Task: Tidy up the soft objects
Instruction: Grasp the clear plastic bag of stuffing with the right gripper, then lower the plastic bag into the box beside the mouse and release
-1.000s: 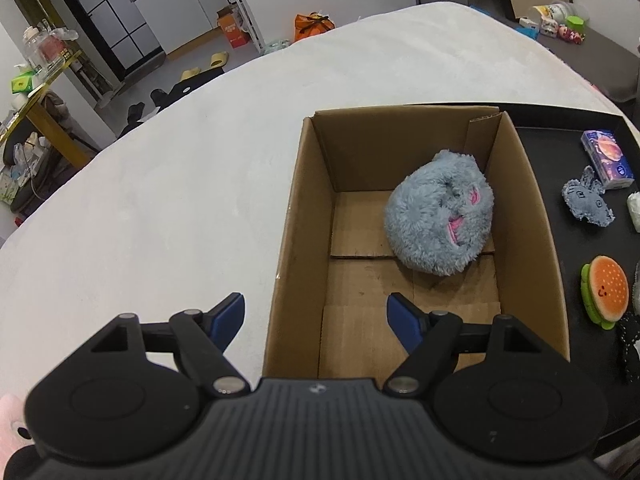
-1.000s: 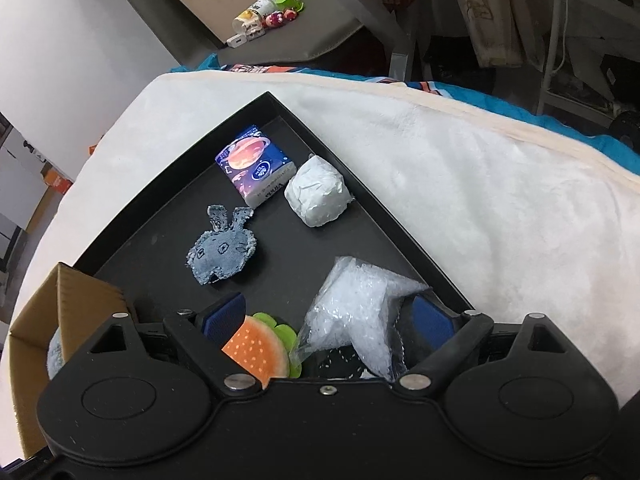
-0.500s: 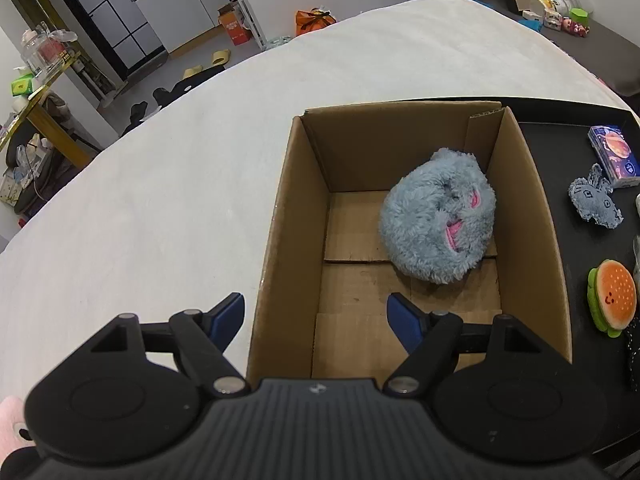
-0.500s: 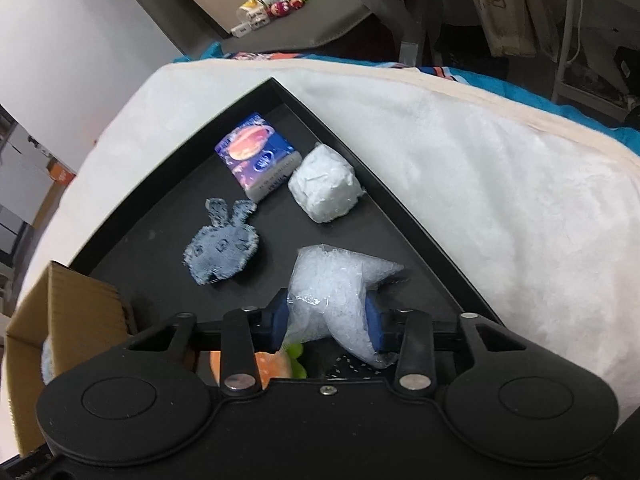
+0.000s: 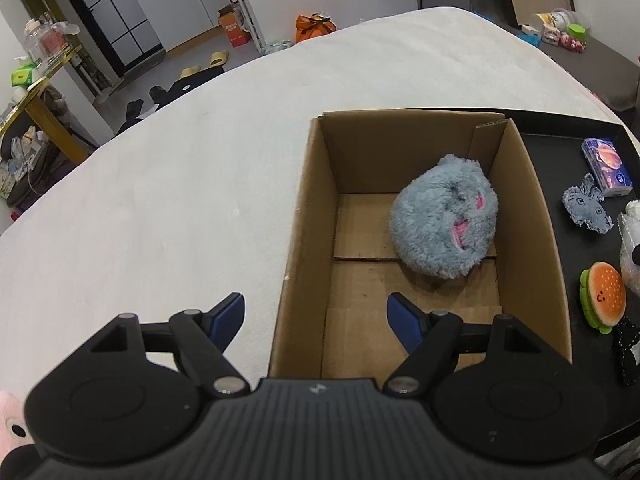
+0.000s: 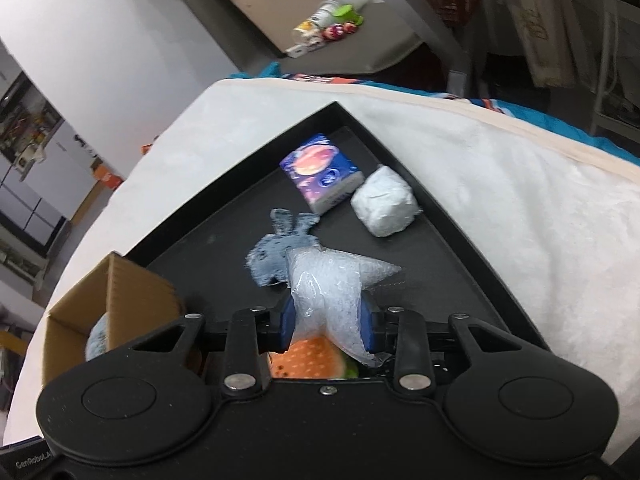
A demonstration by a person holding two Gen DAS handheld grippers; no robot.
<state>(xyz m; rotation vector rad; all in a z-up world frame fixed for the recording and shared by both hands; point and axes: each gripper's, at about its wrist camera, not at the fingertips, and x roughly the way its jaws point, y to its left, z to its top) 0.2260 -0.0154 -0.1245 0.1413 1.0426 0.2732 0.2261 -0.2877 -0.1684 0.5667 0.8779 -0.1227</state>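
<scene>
My right gripper point(image 6: 326, 322) is shut on a clear bubble-wrap bag point(image 6: 330, 280) and holds it above the black tray point(image 6: 224, 220). On the tray lie a grey denim bunny point(image 6: 272, 252), a blue tissue pack point(image 6: 320, 178), a white wrapped lump point(image 6: 386, 206) and a burger plush point(image 6: 308, 360) under the gripper. My left gripper point(image 5: 316, 316) is open and empty above the near left wall of the cardboard box point(image 5: 304, 208). A grey fluffy plush point(image 5: 444, 228) lies inside the box. The burger plush point(image 5: 604, 296) also shows in the left wrist view.
The box and tray sit side by side on a white fleece-covered table point(image 5: 160, 200). A pink plush point(image 5: 10, 420) shows at the lower left edge. A black strap point(image 5: 626, 344) lies on the tray's near end. The table edge falls away beyond the tray point(image 6: 520, 112).
My right gripper closed on the bubble-wrap bag and lifted it off the tray, moving toward the box. My left gripper drifted slightly left, staying open.
</scene>
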